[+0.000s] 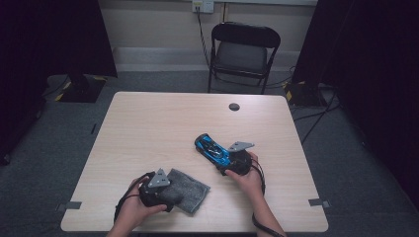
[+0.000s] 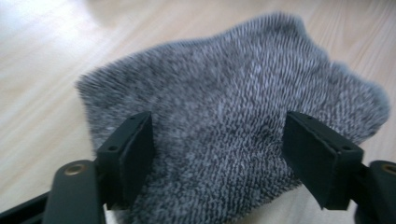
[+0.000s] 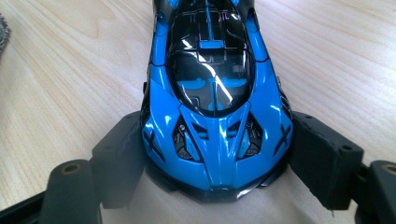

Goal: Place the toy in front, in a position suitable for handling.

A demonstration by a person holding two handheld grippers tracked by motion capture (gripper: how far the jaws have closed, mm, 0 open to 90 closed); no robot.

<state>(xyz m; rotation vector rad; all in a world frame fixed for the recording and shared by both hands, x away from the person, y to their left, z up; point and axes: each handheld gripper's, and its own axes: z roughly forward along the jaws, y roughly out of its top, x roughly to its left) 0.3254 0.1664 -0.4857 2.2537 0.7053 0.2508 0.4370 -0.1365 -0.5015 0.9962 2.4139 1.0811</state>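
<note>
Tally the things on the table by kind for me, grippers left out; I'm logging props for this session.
Toy car, blue and black: 1
Grey cloth: 1
Total: 2

A pale wooden table (image 1: 148, 128) with a dark round cable port (image 1: 234, 106) stands on grey carpet (image 1: 341, 163). Behind it a black folding chair (image 1: 243, 54) faces the table. A cream wall (image 1: 158, 24) carries a socket (image 1: 203, 5) with a cable (image 1: 202, 34) hanging down. Black curtains (image 1: 49, 34) flank both sides, and yellow-black tape (image 1: 295, 91) marks the stand feet on the floor
</note>
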